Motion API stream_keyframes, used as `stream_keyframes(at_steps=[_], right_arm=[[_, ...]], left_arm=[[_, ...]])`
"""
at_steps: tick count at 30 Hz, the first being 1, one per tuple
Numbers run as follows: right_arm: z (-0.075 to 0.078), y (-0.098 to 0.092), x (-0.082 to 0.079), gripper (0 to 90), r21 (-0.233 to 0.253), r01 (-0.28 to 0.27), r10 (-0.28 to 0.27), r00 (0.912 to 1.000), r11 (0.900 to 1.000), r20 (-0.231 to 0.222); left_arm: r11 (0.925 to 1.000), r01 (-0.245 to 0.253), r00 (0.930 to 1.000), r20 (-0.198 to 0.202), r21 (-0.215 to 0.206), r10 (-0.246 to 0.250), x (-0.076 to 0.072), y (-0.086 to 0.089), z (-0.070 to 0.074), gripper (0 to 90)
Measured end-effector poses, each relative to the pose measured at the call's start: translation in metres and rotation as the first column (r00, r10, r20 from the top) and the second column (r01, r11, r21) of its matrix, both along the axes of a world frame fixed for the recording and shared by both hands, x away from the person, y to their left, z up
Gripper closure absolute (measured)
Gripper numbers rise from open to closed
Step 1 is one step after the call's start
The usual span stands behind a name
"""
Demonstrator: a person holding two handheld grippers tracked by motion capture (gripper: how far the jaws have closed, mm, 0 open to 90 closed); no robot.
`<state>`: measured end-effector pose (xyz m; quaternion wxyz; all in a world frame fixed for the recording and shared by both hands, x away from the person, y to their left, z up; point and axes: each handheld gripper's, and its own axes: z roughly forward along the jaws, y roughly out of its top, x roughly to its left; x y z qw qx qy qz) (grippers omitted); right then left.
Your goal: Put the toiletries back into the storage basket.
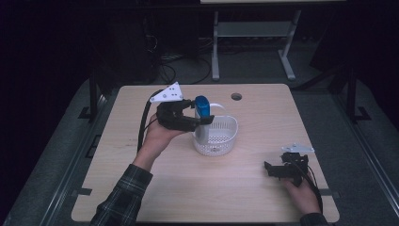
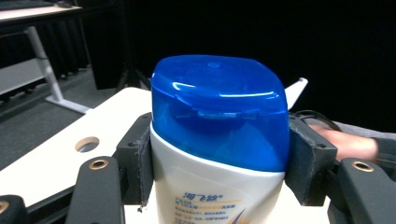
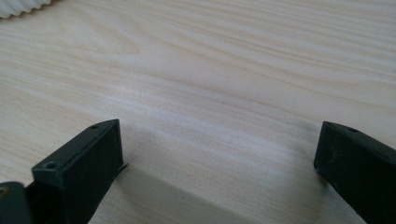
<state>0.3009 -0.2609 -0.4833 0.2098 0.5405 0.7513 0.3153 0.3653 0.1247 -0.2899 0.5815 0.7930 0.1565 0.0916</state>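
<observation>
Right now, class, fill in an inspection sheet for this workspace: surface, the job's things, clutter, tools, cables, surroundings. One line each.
Surface: pale wood table, with a round hole near its far edge.
Job's things: white bottle with blue cap, upright, held at the near left rim of the white basket; its base is hidden.
Clutter: nothing seen.
Tools: left tool shut on the bottle just below the cap; right tool open, holding nothing, low over the table's near right part.
Cables: a black cable trails from the left tool, another from the right.
Surroundings: dark room, a grey frame and loose floor cables beyond the table.
</observation>
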Motion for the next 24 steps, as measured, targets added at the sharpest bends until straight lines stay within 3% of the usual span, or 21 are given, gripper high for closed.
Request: stream_keyframes(at_steps=[15, 24], right_arm=[[0.000, 0.000, 0.000, 0.7, 0.000, 0.000, 0.000, 1.0000, 1.000, 0.000], [0.000, 0.000, 0.000, 0.7, 0.000, -0.001, 0.001, 1.0000, 1.000, 0.000]], left_arm=[[0.9977, -0.064, 0.9978, 0.017, 0.022, 0.064, 0.015, -0.004, -0.010, 35.8], [0.9958, -0.090, 0.9960, 0.004, 0.020, 0.090, 0.023, -0.005, -0.023, 35.7]])
